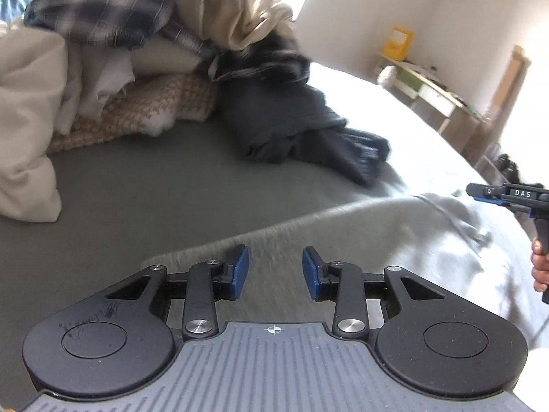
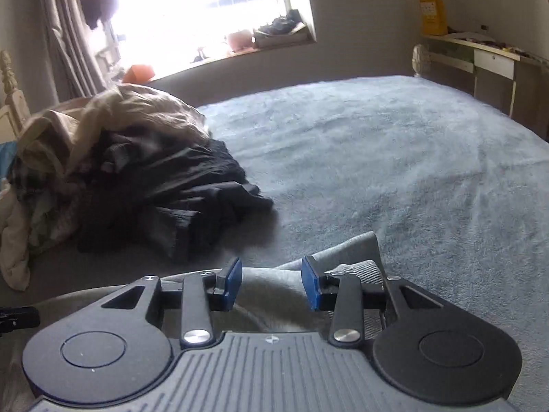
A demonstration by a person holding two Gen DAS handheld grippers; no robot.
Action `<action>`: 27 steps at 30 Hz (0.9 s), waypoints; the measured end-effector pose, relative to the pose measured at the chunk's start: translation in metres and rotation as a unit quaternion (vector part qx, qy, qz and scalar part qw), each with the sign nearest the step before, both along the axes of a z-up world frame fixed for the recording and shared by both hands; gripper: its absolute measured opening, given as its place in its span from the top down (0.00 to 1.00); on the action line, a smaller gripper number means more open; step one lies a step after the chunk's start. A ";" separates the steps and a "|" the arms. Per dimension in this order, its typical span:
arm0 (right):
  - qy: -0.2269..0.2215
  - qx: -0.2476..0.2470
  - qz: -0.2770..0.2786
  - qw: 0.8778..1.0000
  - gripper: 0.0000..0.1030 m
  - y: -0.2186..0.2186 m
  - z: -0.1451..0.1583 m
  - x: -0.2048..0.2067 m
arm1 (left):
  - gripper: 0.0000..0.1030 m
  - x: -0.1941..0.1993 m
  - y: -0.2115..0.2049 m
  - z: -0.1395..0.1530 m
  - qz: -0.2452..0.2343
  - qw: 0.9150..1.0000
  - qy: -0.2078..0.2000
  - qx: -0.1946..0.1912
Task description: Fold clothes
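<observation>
Grey garment (image 1: 394,233) lies spread on the bed (image 1: 137,199), blurred in the left wrist view; its near part is hidden under the left claw (image 1: 275,271), whose jaws stand partly apart over the cloth with no fabric visibly pinched between the blue pads. Right claw (image 2: 271,283) likewise stands at a narrow gap above a ribbed grey cuff or hem (image 2: 363,257); whether a pad touches the cloth I cannot tell. Left view alone catches the other tool side-on at the right edge, cut off by the frame, with a hand (image 1: 540,267) on its grip. Heap of clothes (image 1: 113,51) shows plaid, beige and knit pieces there; right view shows mostly the black garment (image 2: 192,199) and adds the window (image 2: 212,10). Desk (image 2: 480,51) is small, contents unreadable.
</observation>
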State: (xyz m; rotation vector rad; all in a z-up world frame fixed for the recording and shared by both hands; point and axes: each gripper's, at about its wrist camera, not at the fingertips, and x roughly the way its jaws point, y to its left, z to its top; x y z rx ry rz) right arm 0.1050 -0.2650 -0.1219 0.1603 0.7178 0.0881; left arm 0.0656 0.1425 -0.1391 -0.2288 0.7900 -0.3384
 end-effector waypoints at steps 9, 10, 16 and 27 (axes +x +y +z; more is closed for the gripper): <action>0.027 0.006 -0.047 0.999 0.81 -0.013 -0.041 0.017 | 0.65 0.010 0.008 -0.019 0.010 0.999 -0.002 -0.033; 0.025 0.023 -0.052 0.998 0.80 -0.016 -0.035 0.013 | 0.65 0.008 0.008 -0.015 0.014 0.999 -0.004 -0.031; 0.008 0.132 -0.072 0.989 0.77 -0.036 0.002 -0.023 | 0.58 -0.011 0.011 0.009 0.030 0.999 -0.030 -0.019; 0.072 0.280 0.064 0.955 0.68 -0.002 0.039 -0.122 | 0.49 -0.113 -0.006 0.060 -0.058 0.995 -0.073 0.023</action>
